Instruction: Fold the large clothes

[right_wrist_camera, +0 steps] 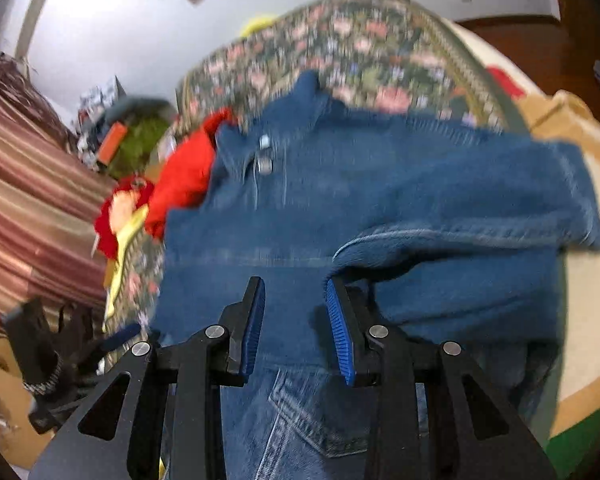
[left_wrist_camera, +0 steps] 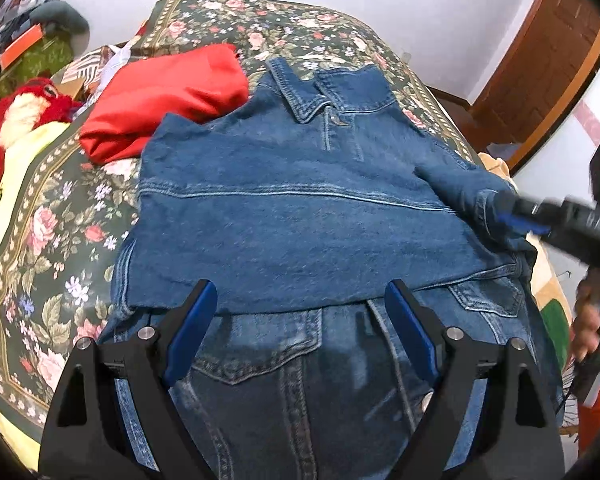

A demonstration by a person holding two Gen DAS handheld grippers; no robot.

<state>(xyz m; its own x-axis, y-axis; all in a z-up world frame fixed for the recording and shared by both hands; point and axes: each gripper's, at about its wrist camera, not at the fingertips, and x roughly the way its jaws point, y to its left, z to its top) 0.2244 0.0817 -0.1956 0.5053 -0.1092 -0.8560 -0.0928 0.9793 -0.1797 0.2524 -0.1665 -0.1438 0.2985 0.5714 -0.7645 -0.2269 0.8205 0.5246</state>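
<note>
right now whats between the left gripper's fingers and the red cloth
Only the denim jacket, folded, fills that stretch from the open left gripper up to the red cloth, seen in the left wrist view.

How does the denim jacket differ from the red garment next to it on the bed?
The denim jacket is blue with pale stitched seams; the red garment is plain red. The jacket lies spread wide and near both grippers; the red garment is a smaller folded bundle farther back, beside the jacket's collar. The jacket's edge overlaps the red garment. Both rest on the floral bedspread.

both wrist views overlook the denim jacket (left_wrist_camera: pixel 300 208) closely.
</note>
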